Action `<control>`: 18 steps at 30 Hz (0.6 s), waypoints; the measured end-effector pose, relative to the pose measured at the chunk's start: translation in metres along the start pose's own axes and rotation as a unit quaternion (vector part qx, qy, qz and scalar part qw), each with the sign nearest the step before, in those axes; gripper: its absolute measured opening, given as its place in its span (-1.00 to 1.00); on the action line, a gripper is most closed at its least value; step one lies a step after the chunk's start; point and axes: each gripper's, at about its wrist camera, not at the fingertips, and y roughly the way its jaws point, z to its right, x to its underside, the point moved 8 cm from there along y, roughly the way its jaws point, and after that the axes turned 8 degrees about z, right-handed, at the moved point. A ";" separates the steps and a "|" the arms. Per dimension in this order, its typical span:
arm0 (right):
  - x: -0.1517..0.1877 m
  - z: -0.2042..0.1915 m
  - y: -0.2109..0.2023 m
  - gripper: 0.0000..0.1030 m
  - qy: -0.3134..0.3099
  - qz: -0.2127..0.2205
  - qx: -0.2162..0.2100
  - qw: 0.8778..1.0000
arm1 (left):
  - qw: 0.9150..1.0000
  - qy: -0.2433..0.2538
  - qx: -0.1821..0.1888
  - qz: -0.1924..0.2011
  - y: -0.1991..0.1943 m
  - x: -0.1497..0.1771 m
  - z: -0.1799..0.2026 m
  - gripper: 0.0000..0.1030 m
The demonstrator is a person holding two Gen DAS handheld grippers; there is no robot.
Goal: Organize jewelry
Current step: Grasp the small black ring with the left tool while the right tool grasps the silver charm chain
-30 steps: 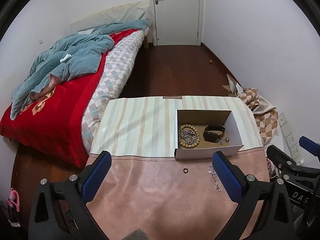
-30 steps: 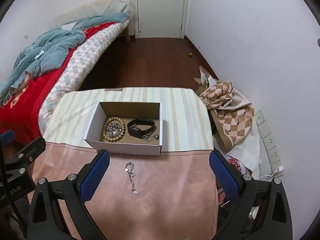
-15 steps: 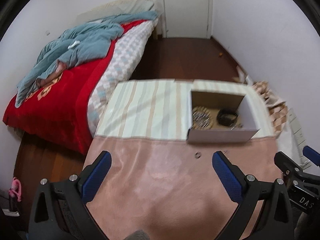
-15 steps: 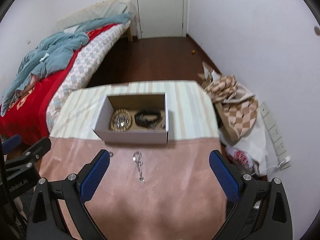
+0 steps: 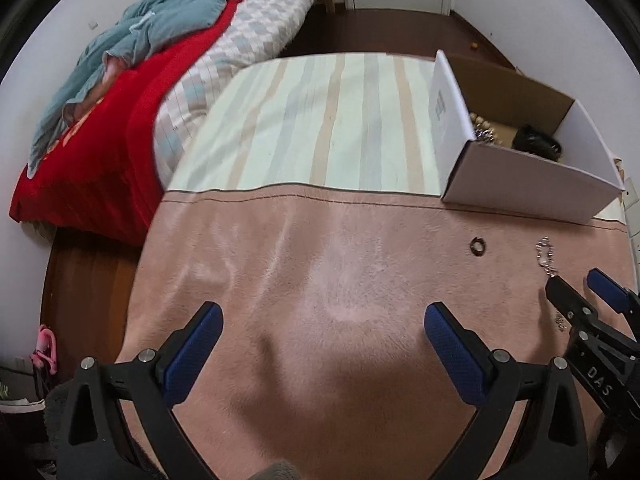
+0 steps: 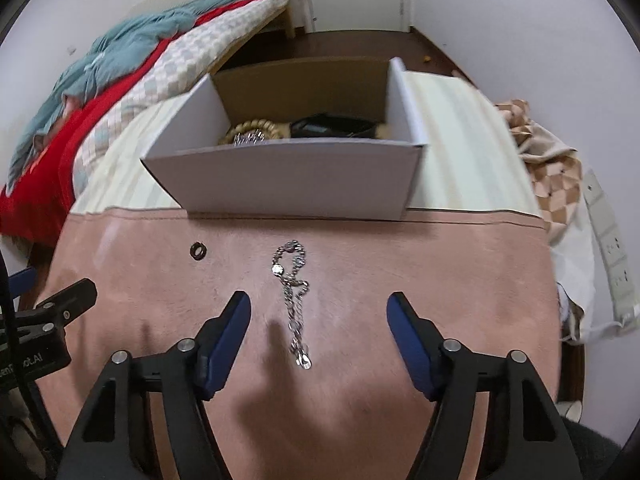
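Observation:
A silver chain bracelet (image 6: 294, 300) lies on the pink cloth, its near part between the open fingers of my right gripper (image 6: 319, 308), which is low over it and empty. A small dark ring (image 6: 198, 250) lies to the chain's left; it also shows in the left wrist view (image 5: 477, 246). Behind them stands a white cardboard box (image 6: 288, 178) holding a wooden bead bracelet (image 6: 256, 128) and a black watch (image 6: 332, 126). My left gripper (image 5: 322, 326) is open and empty over bare pink cloth, left of the ring. The chain (image 5: 545, 257) and right gripper show at its right.
The table has a pink cloth (image 5: 320, 280) in front and a striped cover (image 5: 320, 120) behind. A bed with a red blanket (image 5: 100, 140) is to the left. Checked fabric (image 6: 556, 168) and wall sockets (image 6: 608, 236) are to the right.
Both grippers have dropped low and forward toward the table. The right one now straddles the chain's near part. The box and jewelry have not moved.

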 end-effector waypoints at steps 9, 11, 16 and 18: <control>-0.005 -0.011 0.014 -0.49 -0.039 0.018 0.023 0.999 | 1.000 0.004 0.010 -0.015 0.020 -0.005 0.008 1.00; -0.005 -0.008 0.013 -0.90 -0.030 0.016 0.017 0.999 | 1.000 0.006 0.019 -0.014 0.023 -0.009 0.013 1.00; -0.005 0.023 -0.001 -0.90 0.028 0.013 0.016 0.999 | 0.999 0.014 0.045 -0.011 0.022 -0.015 0.035 1.00; -0.005 0.039 -0.010 -0.90 0.052 0.020 0.022 0.998 | 0.998 0.016 0.054 -0.009 0.022 -0.018 0.043 0.99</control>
